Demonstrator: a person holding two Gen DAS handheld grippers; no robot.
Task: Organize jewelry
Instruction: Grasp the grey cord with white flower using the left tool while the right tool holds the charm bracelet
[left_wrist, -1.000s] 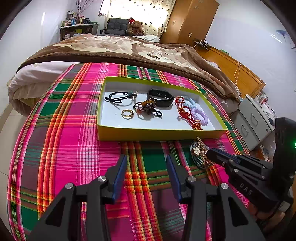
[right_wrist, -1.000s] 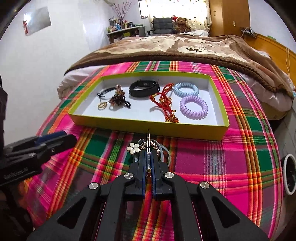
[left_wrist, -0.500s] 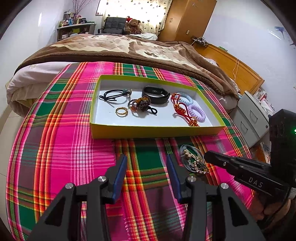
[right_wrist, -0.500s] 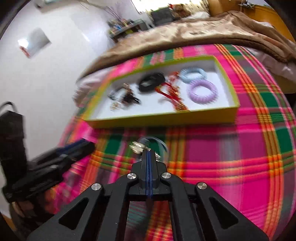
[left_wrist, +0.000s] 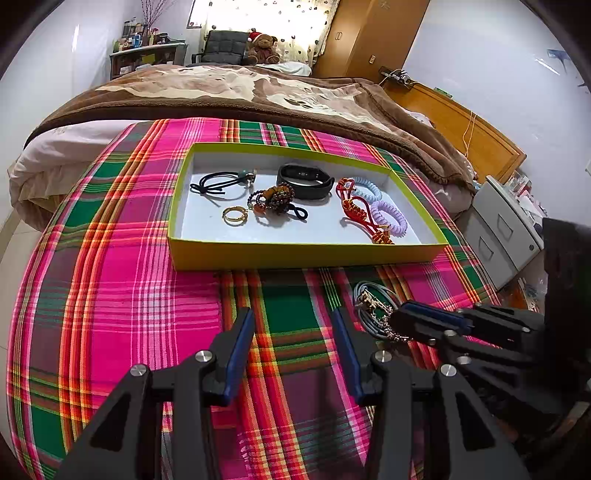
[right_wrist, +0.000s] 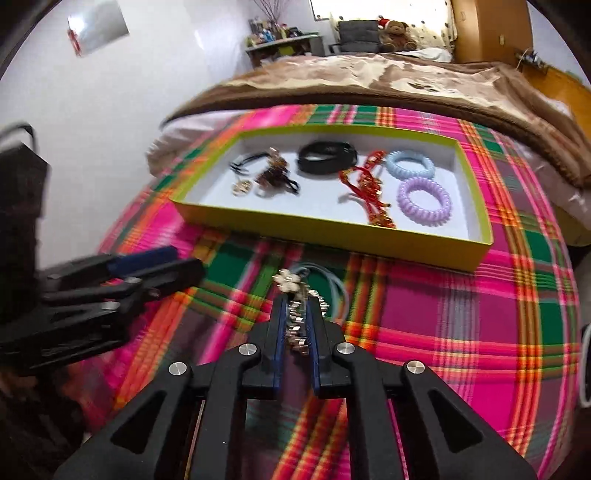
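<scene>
A light-blue cord bracelet with gold chain and white flower charms lies on the plaid cloth in front of the yellow-green tray. My right gripper points down at it. Its jaws are opening, and the chain part lies loose in the narrow gap between the pads. The left wrist view shows the same bracelet at the tip of the right gripper. My left gripper stands open over the cloth to the left of the bracelet, with nothing between its fingers.
The tray holds a black cord bracelet, a gold ring, a beaded bracelet, a black band, a red knotted cord and blue and purple coil ties. A bed with a brown blanket lies behind.
The right gripper has sunk to the cloth with the bracelet and rolled a little; its shut jaws have parted. The bracelet now lies on the cloth. The left gripper has stayed still.
</scene>
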